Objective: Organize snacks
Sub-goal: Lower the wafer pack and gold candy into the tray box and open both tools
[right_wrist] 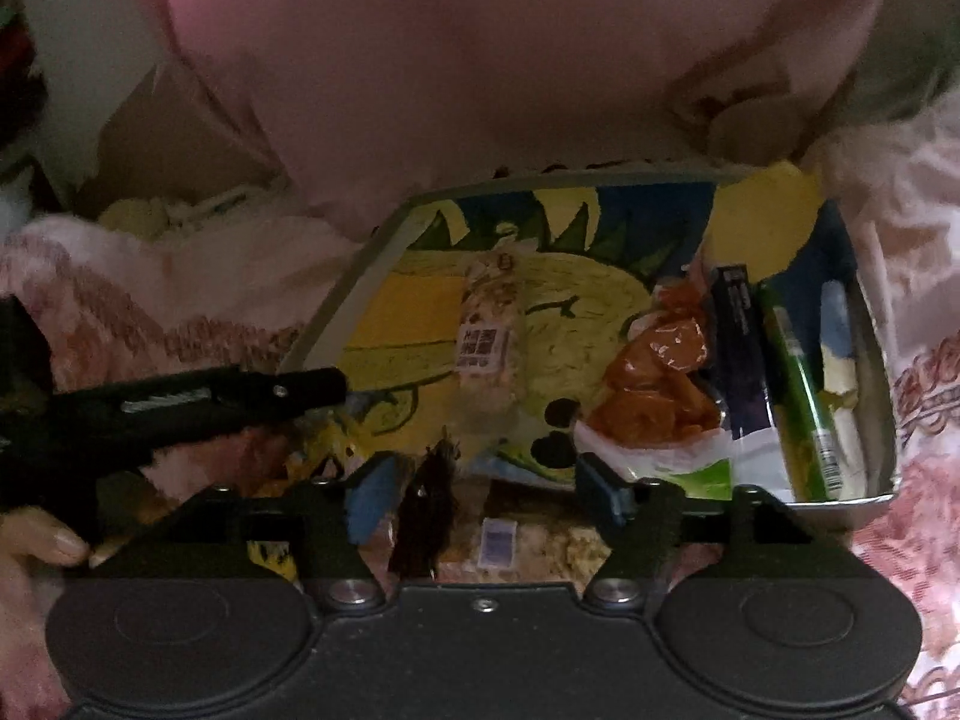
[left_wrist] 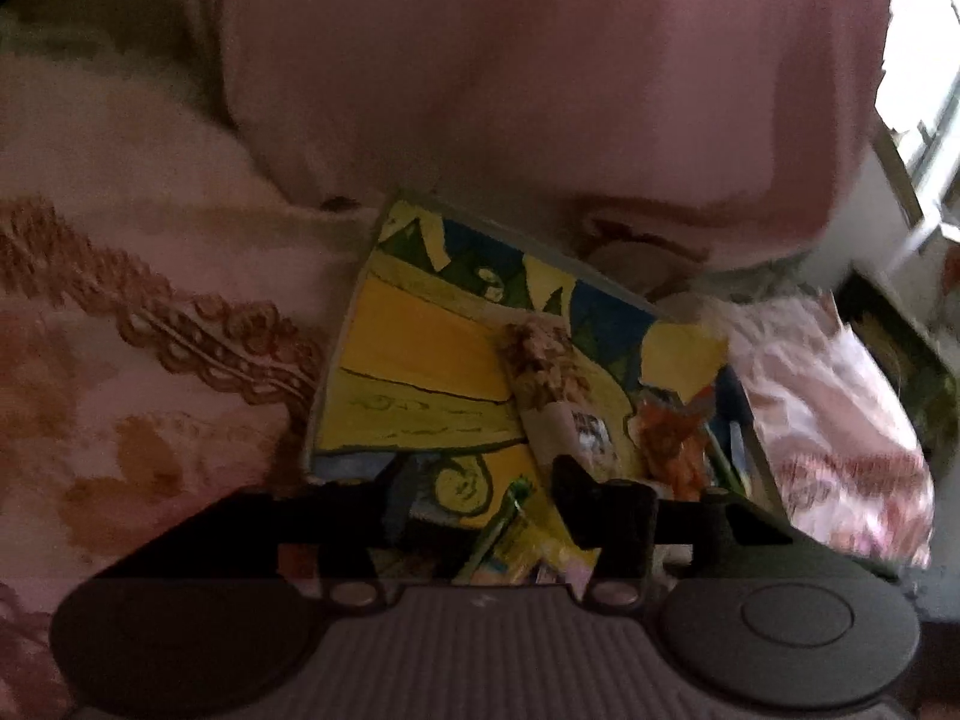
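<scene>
While hovering low over a floral blanket (right_wrist: 918, 396), spread apart and empty: right gripper (right_wrist: 489, 498), a dark snack packet (right_wrist: 423, 516) loose between its fingers. Likewise released, left gripper (left_wrist: 480, 516). Just beyond, holding orange (right_wrist: 654, 384), green (right_wrist: 798, 384) and pale packets (right_wrist: 489, 324): colourful box (right_wrist: 336, 312). Behind, a pink pillow (right_wrist: 480, 60).

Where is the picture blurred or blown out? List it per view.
Left wrist view: window at top right blown out, floral cloth at right streaked with motion blur, scene dim. Right wrist view: dim but sharper, labels on the snack packets half readable, edges bent by fisheye.
</scene>
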